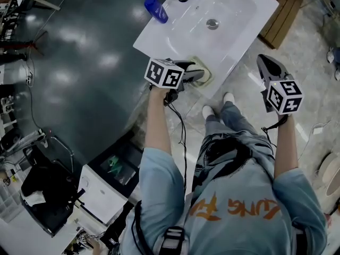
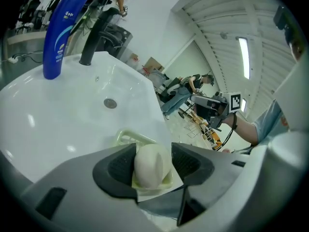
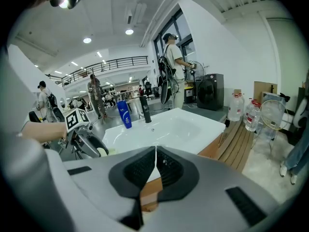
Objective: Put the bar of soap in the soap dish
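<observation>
L gripper (image 2: 153,162) had its jaws wide, one on each side of the bar of soap (image 2: 152,167). There was a clear gap at one pad, and the other was v. close or barely touching, so prob. no squeeze. Soap appeared to rest in the pale green soap dish (image 2: 129,138), at the near corner of the white sink (image 1: 228,31), well apart from the blue bottle (image 1: 156,8) at the far side. R gripper (image 3: 155,166) had its jaws together w/ nothing between, off to the side of the sink.

Soap looked rounded, smooth and stiff, prob. light but slippery, esp. if wet. Best hold would be across its mid, on the flatter sides, w/ moderate pressure, as too hard a grip could make it squirt out or dent.
</observation>
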Available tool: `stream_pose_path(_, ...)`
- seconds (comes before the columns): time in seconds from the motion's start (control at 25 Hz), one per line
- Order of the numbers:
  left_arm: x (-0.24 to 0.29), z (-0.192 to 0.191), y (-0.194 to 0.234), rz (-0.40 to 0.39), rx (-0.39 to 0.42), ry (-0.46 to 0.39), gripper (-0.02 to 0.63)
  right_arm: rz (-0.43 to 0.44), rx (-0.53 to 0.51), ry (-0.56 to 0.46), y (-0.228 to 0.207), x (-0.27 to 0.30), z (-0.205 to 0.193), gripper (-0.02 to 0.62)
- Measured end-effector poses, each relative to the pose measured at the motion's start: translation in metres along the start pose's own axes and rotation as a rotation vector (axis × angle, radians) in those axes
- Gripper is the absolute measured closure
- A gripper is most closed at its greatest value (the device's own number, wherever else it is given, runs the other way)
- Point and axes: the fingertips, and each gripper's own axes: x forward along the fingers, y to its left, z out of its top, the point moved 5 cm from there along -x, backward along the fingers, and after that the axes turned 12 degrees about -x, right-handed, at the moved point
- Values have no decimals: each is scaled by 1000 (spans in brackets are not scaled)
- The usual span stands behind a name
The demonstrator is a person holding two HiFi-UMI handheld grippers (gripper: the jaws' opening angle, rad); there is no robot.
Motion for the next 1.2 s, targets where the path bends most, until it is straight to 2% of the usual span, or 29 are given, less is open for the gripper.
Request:
stream_pose_path(0.12, -7, 0, 1, 35, 17, -20, 362, -3, -14, -9, 0, -3, 6, 566)
stream_pose_path(0.2, -16, 4, -1, 59, 26, -64, 356, -2, -23, -12, 1, -6, 10, 566)
stream_pose_path(0.52, -66, 27, -26, 113, 159, -425, 364, 42, -61, -34, 38, -5, 18, 566)
stream_pose_path(0.72, -106, 37, -47, 284, 254, -638, 496, 63, -77, -90, 62, -3, 35, 566)
stream_pose_path(0.8, -128, 40, -56, 320, 256, -735, 528, 68, -70, -137, 72, 1, 45, 566)
stream_pose_path(0.92, -165, 40, -71, 405, 262, -884, 565, 106, -43, -263, 93, 1, 72, 566)
stream_pose_path(1.04, -202, 37, -90, 487, 260, -1003, 572, 134, -56, -378, 121, -6, 106, 566)
stream_pose_path(1.2, -244, 41, -117, 538, 268, -1160, 578, 130, -72, -511, 144, -8, 148, 566)
